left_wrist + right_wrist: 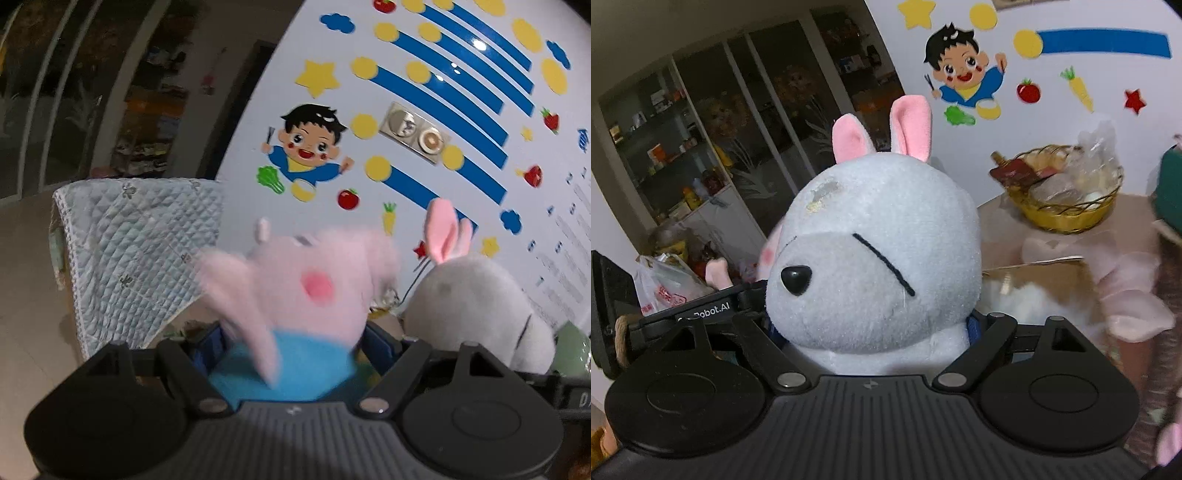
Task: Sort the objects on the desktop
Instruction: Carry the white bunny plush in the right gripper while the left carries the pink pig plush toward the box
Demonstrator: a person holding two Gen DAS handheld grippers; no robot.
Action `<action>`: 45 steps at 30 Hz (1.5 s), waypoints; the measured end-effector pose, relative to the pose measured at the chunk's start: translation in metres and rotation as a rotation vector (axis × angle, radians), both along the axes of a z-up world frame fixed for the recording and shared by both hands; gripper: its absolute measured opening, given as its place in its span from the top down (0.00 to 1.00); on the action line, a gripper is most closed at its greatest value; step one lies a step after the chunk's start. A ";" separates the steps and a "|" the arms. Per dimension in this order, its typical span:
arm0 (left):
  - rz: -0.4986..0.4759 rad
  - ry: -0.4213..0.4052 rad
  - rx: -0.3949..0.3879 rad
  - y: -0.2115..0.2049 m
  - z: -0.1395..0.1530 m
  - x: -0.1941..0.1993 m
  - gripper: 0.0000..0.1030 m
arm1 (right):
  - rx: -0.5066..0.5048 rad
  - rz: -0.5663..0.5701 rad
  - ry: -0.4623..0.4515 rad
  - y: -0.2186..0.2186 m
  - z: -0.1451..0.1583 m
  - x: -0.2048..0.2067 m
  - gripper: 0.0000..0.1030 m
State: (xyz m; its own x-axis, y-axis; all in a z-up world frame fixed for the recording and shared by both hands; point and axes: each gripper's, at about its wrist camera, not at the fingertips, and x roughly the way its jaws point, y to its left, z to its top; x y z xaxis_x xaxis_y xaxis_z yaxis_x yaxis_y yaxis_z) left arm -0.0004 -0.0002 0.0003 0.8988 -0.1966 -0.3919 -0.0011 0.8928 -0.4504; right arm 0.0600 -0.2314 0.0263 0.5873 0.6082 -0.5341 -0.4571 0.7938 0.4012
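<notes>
here both toys are carried aloft: the left gripper [291, 354] clamps the pink pig plush [314, 280], the right gripper [871, 328] clamps the white rabbit plush [875, 251], left of the yellow basket [1067, 218]; next, each likely needs a drop spot.

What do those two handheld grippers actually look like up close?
Both are matte black. The left gripper and the right gripper each have a ribbed grey-black body, two round disc-shaped housings, angled black link bars with silver pivot pins, and blue finger pads. White lettering ending "Robot.AI" shows on the other gripper's side, in the right view.
</notes>
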 end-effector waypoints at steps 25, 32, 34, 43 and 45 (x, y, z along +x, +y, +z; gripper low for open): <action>0.106 -0.072 0.309 0.011 -0.007 0.016 0.01 | -0.264 -0.031 -0.059 0.022 -0.035 0.004 0.00; 0.091 -0.071 0.330 0.010 -0.005 0.012 0.01 | -0.382 -0.015 -0.067 0.055 -0.052 0.010 0.00; 0.091 -0.076 0.326 0.010 -0.003 0.009 0.01 | -0.366 -0.011 -0.059 0.053 -0.052 0.010 0.00; 0.080 -0.150 0.295 0.011 0.016 -0.014 0.03 | -0.329 -0.019 -0.009 0.041 -0.025 0.008 0.00; 0.071 -0.166 0.302 0.009 0.021 -0.018 0.03 | -0.335 -0.023 -0.013 0.042 -0.020 0.007 0.00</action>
State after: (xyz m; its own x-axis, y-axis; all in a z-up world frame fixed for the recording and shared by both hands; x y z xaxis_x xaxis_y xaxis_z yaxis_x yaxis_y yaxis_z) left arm -0.0183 0.0086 0.0209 0.9623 -0.0283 -0.2704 -0.0175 0.9861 -0.1653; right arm 0.0667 -0.1898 0.0062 0.6067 0.3868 -0.6945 -0.4408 0.8907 0.1110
